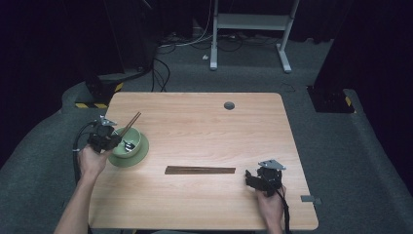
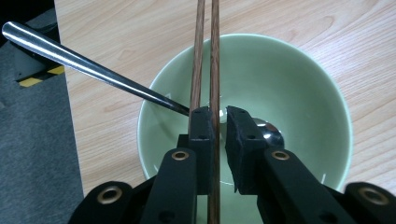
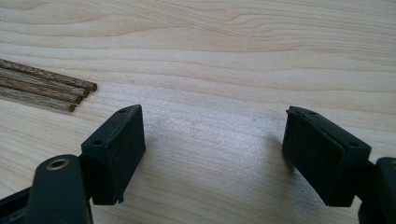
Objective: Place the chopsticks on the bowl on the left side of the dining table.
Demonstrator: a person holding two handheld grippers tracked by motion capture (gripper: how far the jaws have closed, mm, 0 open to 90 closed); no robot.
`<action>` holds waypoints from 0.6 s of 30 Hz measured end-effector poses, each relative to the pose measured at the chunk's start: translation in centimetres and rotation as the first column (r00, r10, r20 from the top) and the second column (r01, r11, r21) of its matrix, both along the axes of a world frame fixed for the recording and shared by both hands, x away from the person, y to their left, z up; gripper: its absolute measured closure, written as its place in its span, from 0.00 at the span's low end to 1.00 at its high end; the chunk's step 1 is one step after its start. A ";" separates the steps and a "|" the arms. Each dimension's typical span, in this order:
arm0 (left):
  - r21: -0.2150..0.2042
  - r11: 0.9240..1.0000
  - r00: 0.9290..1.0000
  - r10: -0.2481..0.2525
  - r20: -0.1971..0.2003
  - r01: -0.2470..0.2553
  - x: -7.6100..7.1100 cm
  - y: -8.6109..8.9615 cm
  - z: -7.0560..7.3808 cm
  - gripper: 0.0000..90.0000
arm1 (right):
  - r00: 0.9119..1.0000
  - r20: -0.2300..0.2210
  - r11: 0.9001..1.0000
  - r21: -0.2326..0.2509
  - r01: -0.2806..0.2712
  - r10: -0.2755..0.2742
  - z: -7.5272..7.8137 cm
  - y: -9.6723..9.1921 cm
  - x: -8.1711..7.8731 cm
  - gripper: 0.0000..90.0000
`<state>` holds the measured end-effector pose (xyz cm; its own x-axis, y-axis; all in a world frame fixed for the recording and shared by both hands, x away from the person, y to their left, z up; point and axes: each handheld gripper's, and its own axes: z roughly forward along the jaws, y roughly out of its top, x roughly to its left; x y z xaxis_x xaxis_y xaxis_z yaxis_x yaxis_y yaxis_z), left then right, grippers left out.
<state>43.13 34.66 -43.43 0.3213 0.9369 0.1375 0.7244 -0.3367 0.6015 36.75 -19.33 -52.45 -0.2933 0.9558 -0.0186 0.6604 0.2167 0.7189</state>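
High view, left side: my left gripper [image 1: 113, 139] is over the green bowl [image 1: 136, 144], which stands on a green plate [image 1: 139, 157] near the left edge of the table [image 1: 204, 122].
High view, chopsticks: a pair of chopsticks [image 1: 130, 124] rises slanted from my left gripper toward the far left corner.
High view, spoon: a metal spoon [image 1: 128, 145] lies inside the bowl.
High view, middle: a bundle of loose chopsticks [image 1: 199, 170] lies flat, closer to the near edge, between my two hands.
High view, right side: my right gripper [image 1: 249, 178] is close to the near right corner, well apart from the bundle.
Left gripper view, jaws: a small gap is open between my pads; both chopsticks [image 2: 214, 56] run along the left pad, and the right pad does not touch them, so nothing is pinched.
Left gripper view, bowl: the bowl [image 2: 299, 88] is directly under me; the spoon [image 2: 84, 63] leans over its rim, with its head at the bottom.
Right gripper view, jaws: spread wide, with bare table [image 3: 224, 56] between them.
Right gripper view, bundle: the ends of the loose chopsticks [image 3: 51, 86] lie on the left, apart from my jaws.
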 end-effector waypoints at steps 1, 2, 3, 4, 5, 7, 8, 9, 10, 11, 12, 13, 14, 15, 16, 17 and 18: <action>-0.003 1.000 1.000 -0.003 0.004 0.003 -0.1 0.0 0.1 0.88 | 1.000 0.000 1.000 0.000 0.000 0.000 0.0 0.0 0.0 0.23; -0.007 1.000 1.000 -0.005 0.006 0.005 -0.1 0.0 0.1 0.87 | 1.000 0.000 1.000 0.000 0.000 0.000 0.0 0.0 0.0 0.23; -0.017 1.000 1.000 -0.007 0.011 0.008 -0.2 0.0 0.2 0.86 | 1.000 0.000 1.000 0.000 0.000 0.000 0.0 0.0 0.0 0.23; -0.025 1.000 1.000 -0.009 0.017 0.009 -0.3 0.0 0.3 0.86 | 1.000 0.000 1.000 0.000 0.000 0.000 0.0 0.0 0.0 0.23; -0.037 0.999 1.000 -0.008 0.024 0.009 -0.4 0.0 0.4 0.85 | 1.000 0.000 1.000 0.000 0.000 0.000 0.0 0.0 0.0 0.23; -0.057 0.998 0.999 -0.008 0.037 0.010 -0.7 0.1 0.6 0.82 | 1.000 0.000 1.000 0.000 0.000 0.000 0.0 0.0 0.0 0.23; -0.059 0.998 0.999 -0.008 0.040 0.010 -0.7 0.2 0.6 0.78 | 1.000 0.000 1.000 0.000 0.000 0.000 0.0 0.0 0.0 0.23; -0.066 0.998 0.999 -0.002 0.049 0.005 -0.9 0.3 0.6 0.75 | 1.000 0.000 1.000 0.000 0.000 0.000 0.0 0.0 0.0 0.23; -0.069 0.998 0.999 -0.002 0.049 0.005 -1.1 0.4 0.7 0.72 | 1.000 0.000 1.000 0.000 0.000 0.000 0.0 0.0 0.0 0.23; -0.069 0.998 0.999 -0.001 0.047 0.004 -1.2 0.5 0.7 0.70 | 1.000 0.000 1.000 0.000 0.000 0.000 0.0 0.0 0.0 0.23; -0.069 0.998 0.999 0.002 0.050 0.001 -1.3 0.5 0.7 0.67 | 1.000 0.000 1.000 0.000 0.000 0.000 0.0 0.0 0.0 0.23; -0.069 0.998 0.998 0.010 0.055 -0.006 -1.6 0.6 0.8 0.65 | 1.000 0.000 1.000 0.000 0.000 0.000 0.0 0.0 0.0 0.23; -0.065 0.998 0.998 0.012 0.056 -0.008 -1.8 0.7 0.8 0.63 | 1.000 0.000 1.000 0.000 0.000 0.000 0.0 0.0 0.0 0.23; -0.065 0.998 0.998 0.016 0.060 -0.012 -2.0 0.8 0.8 0.62 | 1.000 0.000 1.000 0.000 0.000 0.000 0.0 0.0 0.0 0.23; -0.070 0.997 0.998 0.020 0.061 -0.016 -2.3 0.9 0.8 0.60 | 1.000 0.000 1.000 0.000 0.000 0.000 0.0 0.0 0.0 0.23; -0.073 0.997 0.998 0.022 0.062 -0.017 -2.5 1.1 0.8 0.60 | 1.000 0.000 1.000 0.000 0.000 0.000 0.0 0.0 0.0 0.23; -0.076 0.997 0.998 0.027 0.063 -0.023 -2.7 1.1 0.8 0.59 | 1.000 0.000 1.000 0.000 0.000 0.000 0.0 0.0 0.0 0.23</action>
<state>40.48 35.80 -42.66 0.2904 0.9530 0.0861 0.6910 -0.2711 0.6700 36.74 -19.32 -52.45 -0.2932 0.9559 -0.0189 0.6603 0.2167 0.7190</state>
